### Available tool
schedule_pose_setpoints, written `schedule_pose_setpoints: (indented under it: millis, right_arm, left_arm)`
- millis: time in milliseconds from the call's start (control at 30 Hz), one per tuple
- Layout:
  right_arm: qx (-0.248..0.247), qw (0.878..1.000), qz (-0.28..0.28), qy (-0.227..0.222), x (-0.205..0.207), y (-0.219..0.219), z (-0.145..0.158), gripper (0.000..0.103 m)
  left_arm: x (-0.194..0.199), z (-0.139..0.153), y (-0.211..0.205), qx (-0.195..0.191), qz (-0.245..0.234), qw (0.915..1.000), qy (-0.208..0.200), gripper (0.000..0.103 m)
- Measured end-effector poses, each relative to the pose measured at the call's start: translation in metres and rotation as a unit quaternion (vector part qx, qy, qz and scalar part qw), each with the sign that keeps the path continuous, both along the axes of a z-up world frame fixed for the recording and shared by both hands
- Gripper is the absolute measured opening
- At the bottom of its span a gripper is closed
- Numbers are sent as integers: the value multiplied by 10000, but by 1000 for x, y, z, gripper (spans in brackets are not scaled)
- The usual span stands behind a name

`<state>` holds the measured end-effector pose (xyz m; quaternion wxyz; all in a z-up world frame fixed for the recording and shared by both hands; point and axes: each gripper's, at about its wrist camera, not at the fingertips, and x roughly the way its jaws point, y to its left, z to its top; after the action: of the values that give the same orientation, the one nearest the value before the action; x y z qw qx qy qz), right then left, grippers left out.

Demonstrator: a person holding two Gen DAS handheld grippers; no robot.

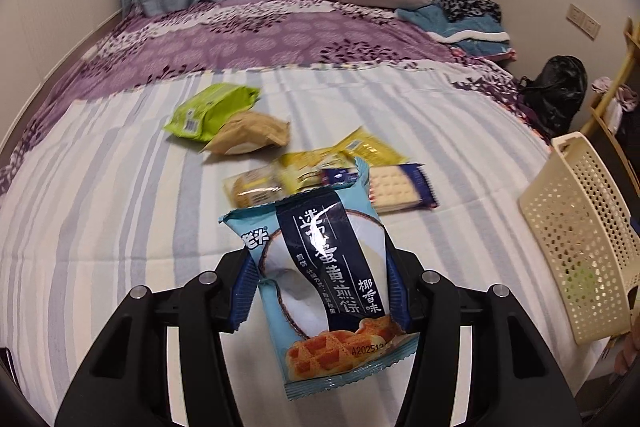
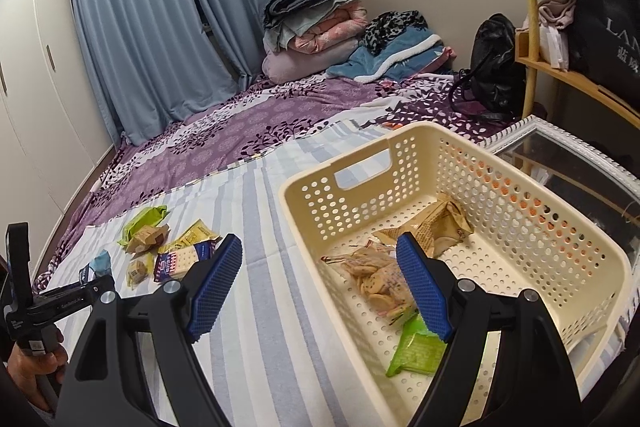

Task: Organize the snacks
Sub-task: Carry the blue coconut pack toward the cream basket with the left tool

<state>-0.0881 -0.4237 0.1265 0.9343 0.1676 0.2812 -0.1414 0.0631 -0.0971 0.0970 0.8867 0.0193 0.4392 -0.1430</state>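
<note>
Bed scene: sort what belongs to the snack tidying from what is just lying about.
Job:
- light-blue waffle snack packet, clamped in left gripper
- cream perforated plastic basket, snacks already inside
- green packet, tan packet, yellow packets, navy cracker pack on the striped sheet
- right gripper, open, empty

Lying about:
- folded quilts
- black handbag
- wooden shelf

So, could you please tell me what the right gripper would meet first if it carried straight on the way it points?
Probably the near wall of the cream basket, or the striped bedsheet just short of it; depth is unclear. The right gripper is open and empty.
</note>
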Motion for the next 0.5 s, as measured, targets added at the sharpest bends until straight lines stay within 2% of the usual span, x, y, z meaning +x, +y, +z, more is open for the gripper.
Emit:
schedule_pose_setpoints:
  millis: [300,500]
  right_arm:
    - [115,9995,-253,-173,-23,-26,2,79]
    - [191,9984,-469,-243,-39,-47,1,79]
  left_arm:
    - [-14,29,-66,121,-696,9971,-298,55]
    - [-28,51,-121,172,-1273,9901,-561,55]
